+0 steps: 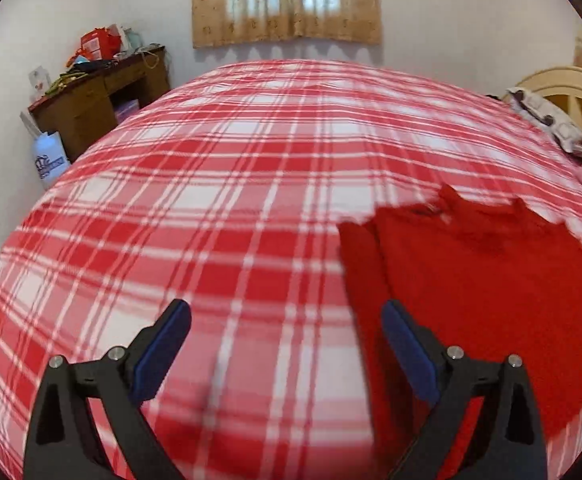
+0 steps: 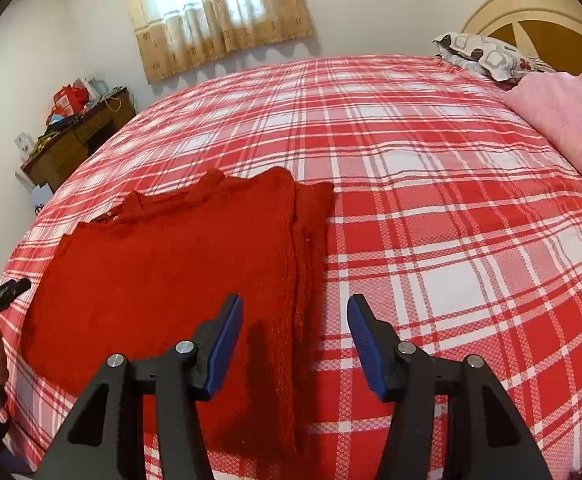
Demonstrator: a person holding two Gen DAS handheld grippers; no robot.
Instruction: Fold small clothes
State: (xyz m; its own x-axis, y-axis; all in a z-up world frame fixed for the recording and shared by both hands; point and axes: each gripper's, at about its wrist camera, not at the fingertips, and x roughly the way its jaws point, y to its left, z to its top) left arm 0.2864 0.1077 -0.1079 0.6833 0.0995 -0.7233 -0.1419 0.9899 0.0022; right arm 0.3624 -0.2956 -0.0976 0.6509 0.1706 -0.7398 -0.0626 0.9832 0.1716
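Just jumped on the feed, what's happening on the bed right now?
A person with two handheld grippers is folding a red sweater that lies flat on the plaid bedspread. One sleeve looks already folded in along its side. Both the left gripper and the right gripper hover open over it, holding nothing.

A wide bed covered by a red-and-white plaid sheet (image 2: 431, 208) carries everything here. On it lies 1 red knitted sweater (image 2: 163, 272), spread flat with its side folded inward; it sits ahead and left of the right gripper and ahead and right of the left one, near the bed's closest edge. Far ahead and right of the right gripper, a pink folded blanket (image 2: 563, 128) rests on the sheet, with 1 grey patterned pillow (image 2: 487, 56) just beyond it by the cream wooden headboard (image 2: 531, 8).
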